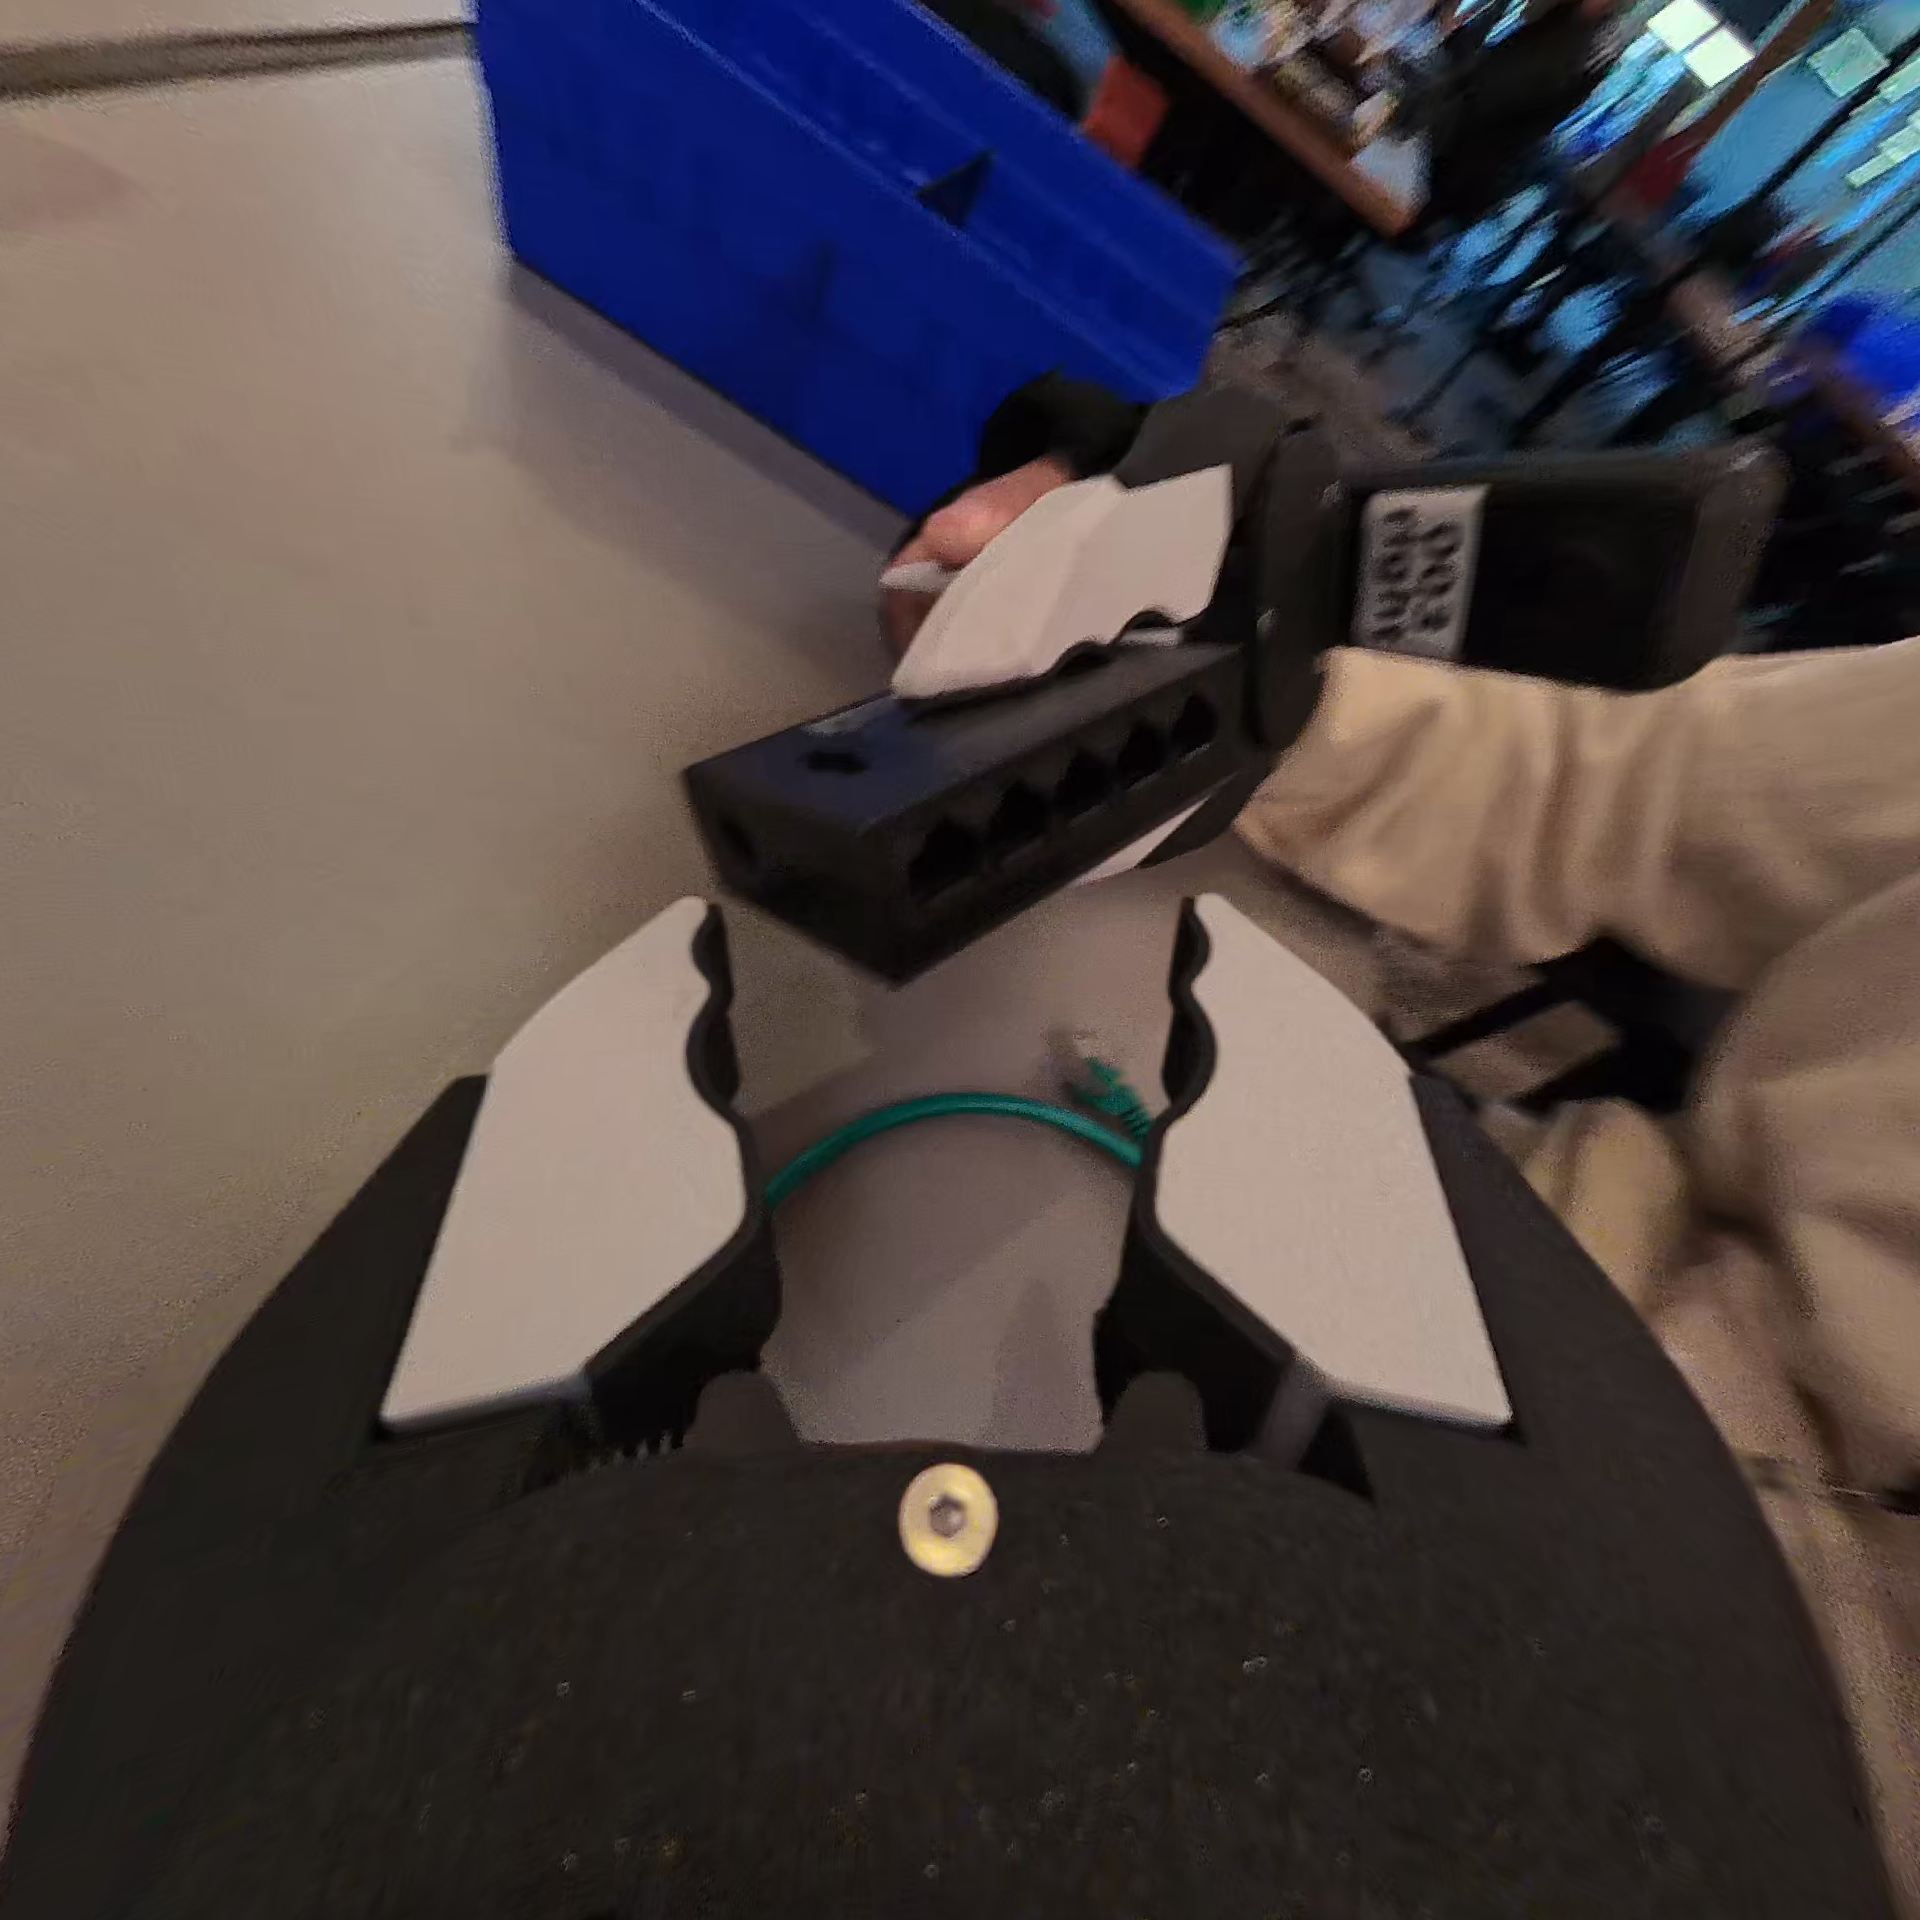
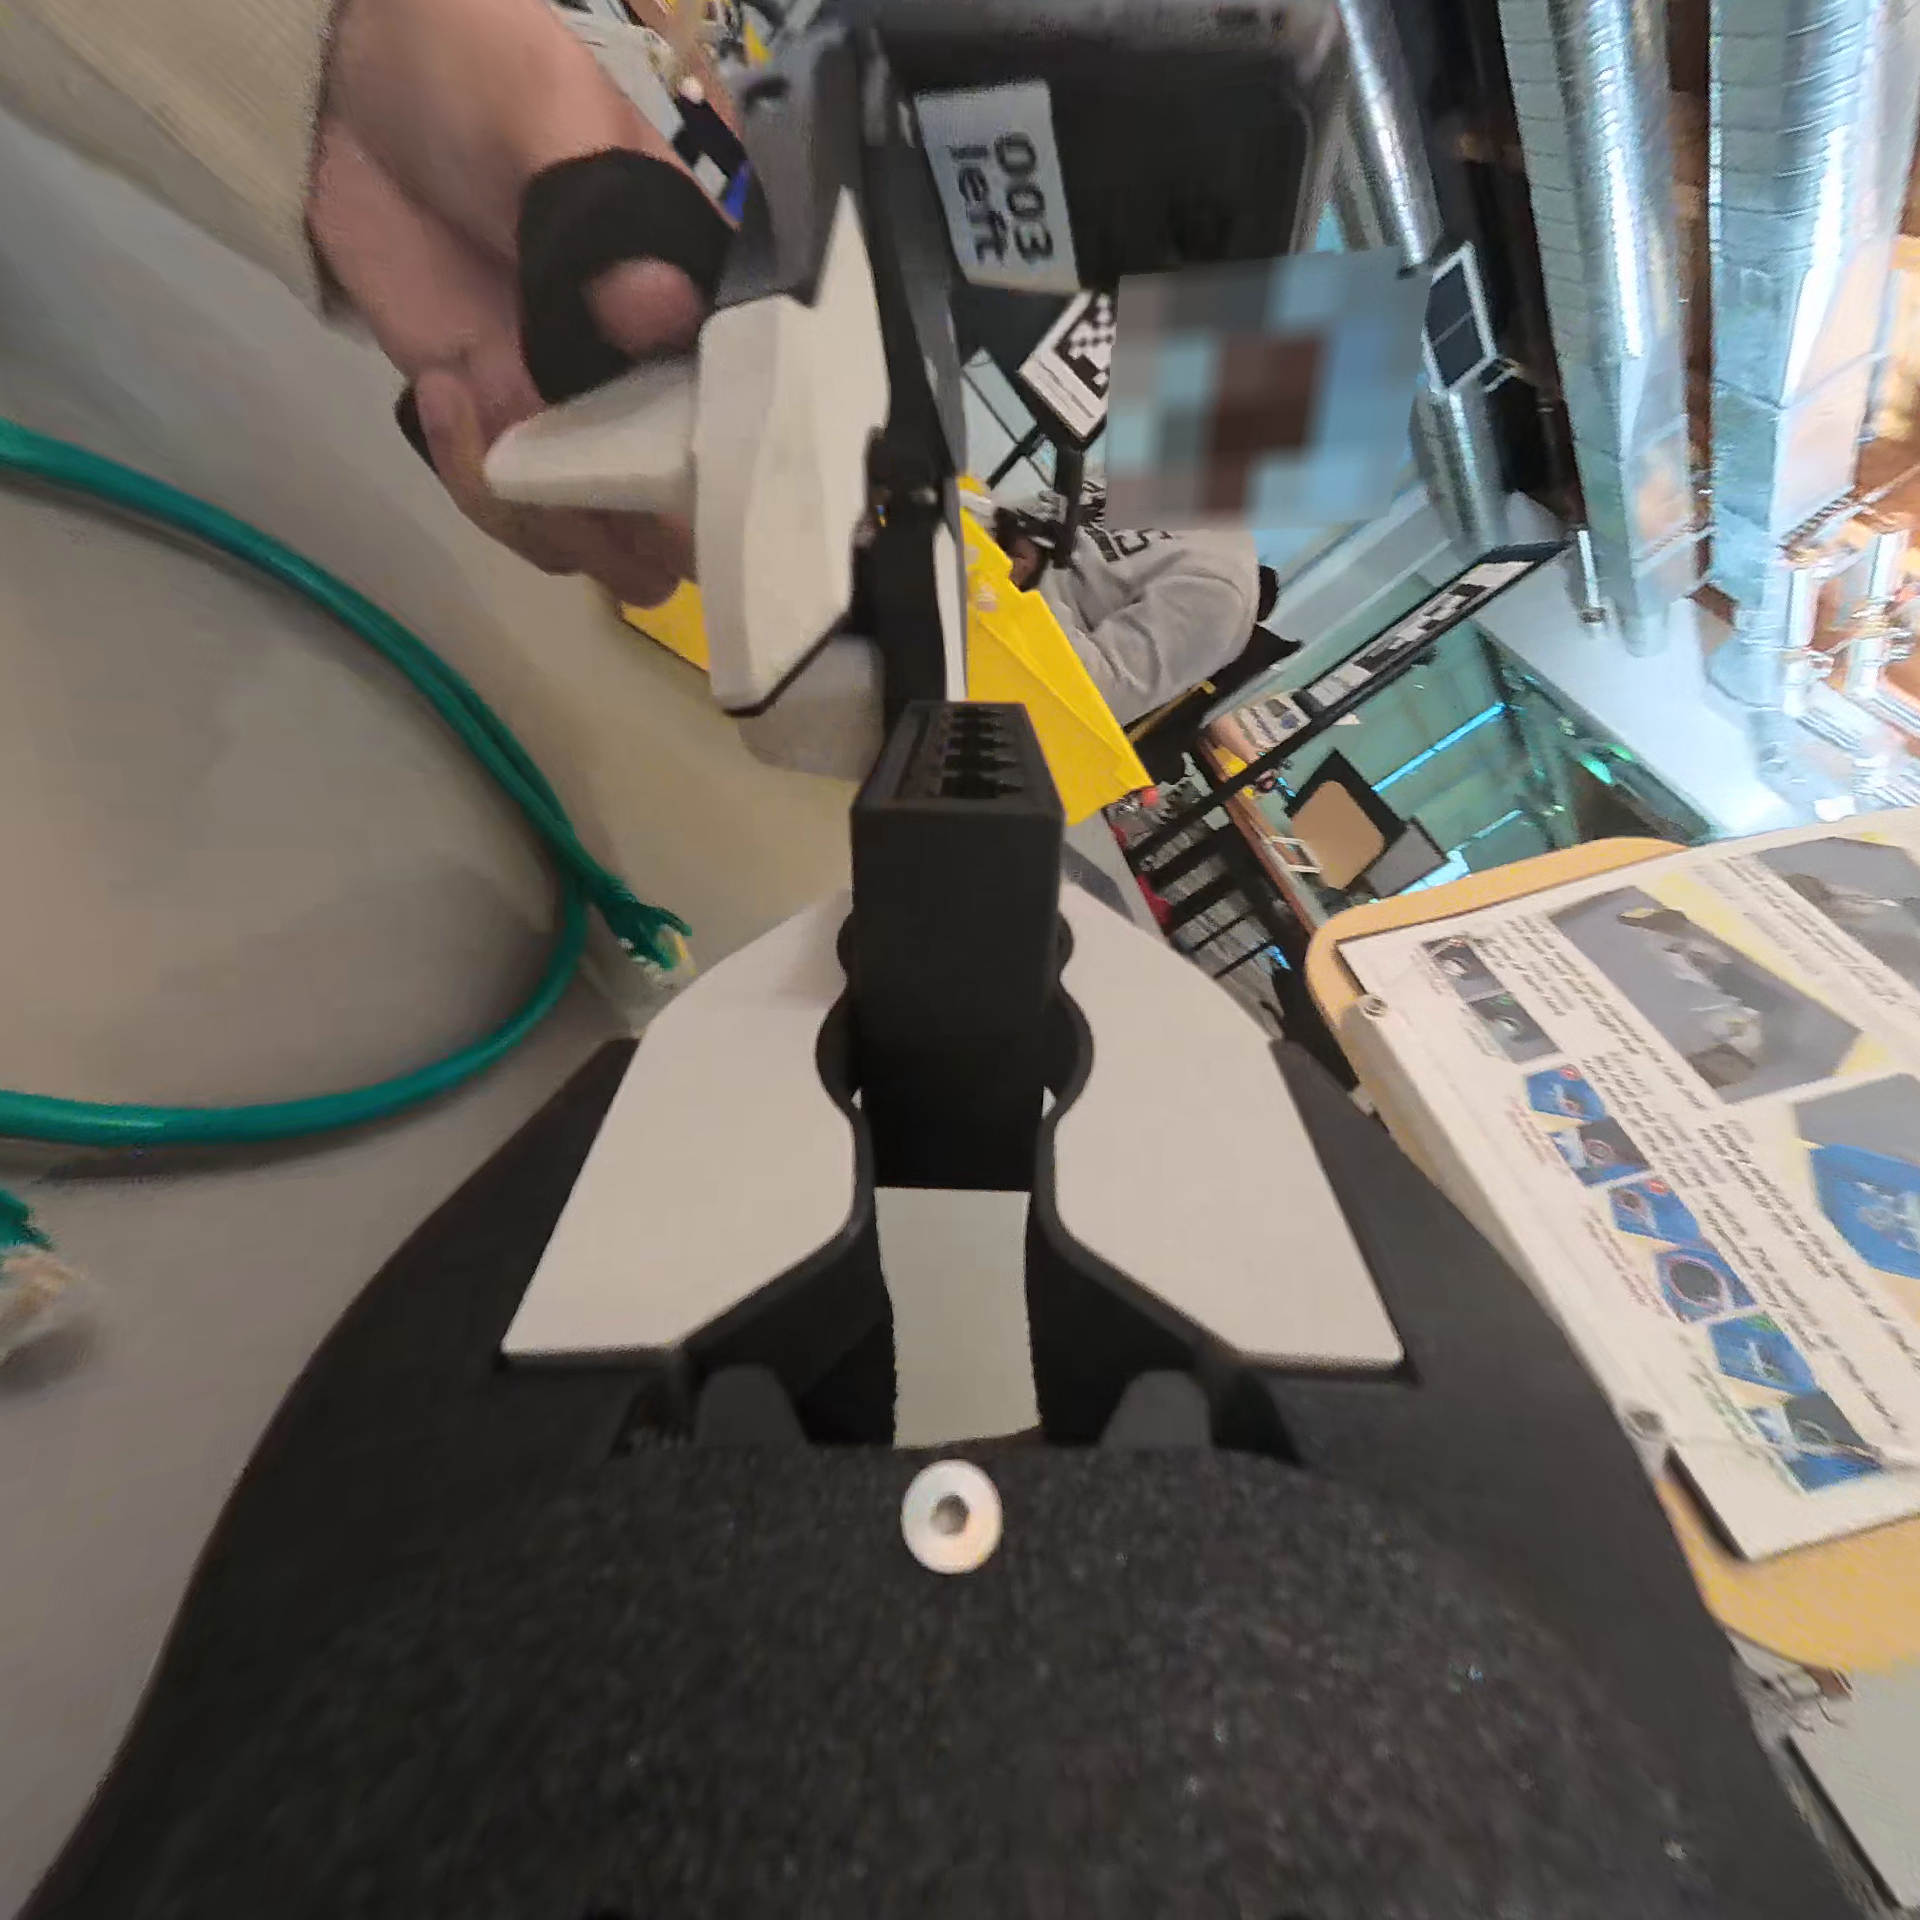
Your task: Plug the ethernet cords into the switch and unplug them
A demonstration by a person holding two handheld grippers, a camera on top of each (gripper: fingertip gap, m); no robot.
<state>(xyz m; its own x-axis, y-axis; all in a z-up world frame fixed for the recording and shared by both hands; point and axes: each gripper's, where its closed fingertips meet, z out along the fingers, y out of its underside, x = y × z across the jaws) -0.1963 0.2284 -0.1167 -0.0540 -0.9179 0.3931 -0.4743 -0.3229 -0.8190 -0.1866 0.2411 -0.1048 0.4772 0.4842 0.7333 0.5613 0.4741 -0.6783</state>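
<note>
My right gripper (image 2: 956, 935) is shut on the black switch (image 2: 956, 894) and holds it above the table, its row of ports facing away. In the left wrist view the switch (image 1: 966, 821) hangs just beyond my open, empty left gripper (image 1: 951, 925), with the ports turned toward it. The right gripper (image 1: 997, 790) clamps it from the right. A green ethernet cord (image 1: 935, 1112) lies on the table below my left fingers, its plug (image 1: 1101, 1086) free. In the right wrist view the cord (image 2: 416, 675) loops at left with a loose plug (image 2: 644, 935). The left gripper (image 2: 873, 696) faces the switch.
A blue bin (image 1: 831, 229) stands on the pale table (image 1: 260, 623) behind the switch. A wooden board with a printed sheet (image 2: 1662, 1143) lies at right. A beige sleeve (image 1: 1558, 810) crosses at right. A second plug (image 2: 31, 1288) lies at lower left. A person in grey (image 2: 1153, 613) sits far off.
</note>
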